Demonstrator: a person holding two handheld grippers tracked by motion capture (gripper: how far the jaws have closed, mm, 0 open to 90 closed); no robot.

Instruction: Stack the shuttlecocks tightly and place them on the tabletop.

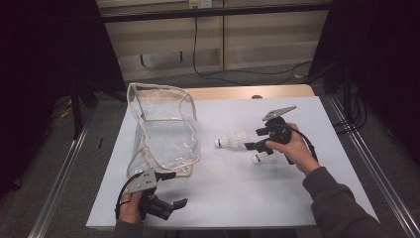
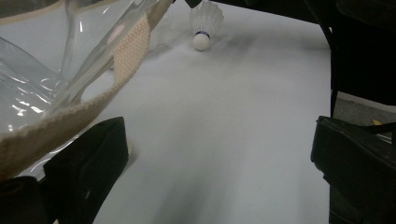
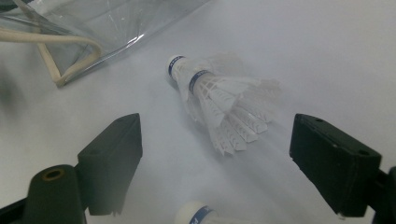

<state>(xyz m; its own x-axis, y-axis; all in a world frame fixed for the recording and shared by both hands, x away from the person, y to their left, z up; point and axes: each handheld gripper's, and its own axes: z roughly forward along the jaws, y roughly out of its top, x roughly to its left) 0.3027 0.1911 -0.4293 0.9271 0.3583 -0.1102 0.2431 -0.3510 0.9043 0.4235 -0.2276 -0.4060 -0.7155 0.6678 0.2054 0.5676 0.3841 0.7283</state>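
A white shuttlecock lies on its side on the white table sheet, cork toward the clear bag. In the right gripper view it looks like two nested shuttlecocks with blue-banded corks. My right gripper stands open just right of it, and its jaws flank the feathers without touching them. Another cork lies under that hand. My left gripper is open at the front left, beside the bag's beige trim, which lies over its left jaw.
The clear bag with beige edging stands open at the table's left. Black frames and metal rails run along both sides of the table. A cable crosses the floor beyond the far edge.
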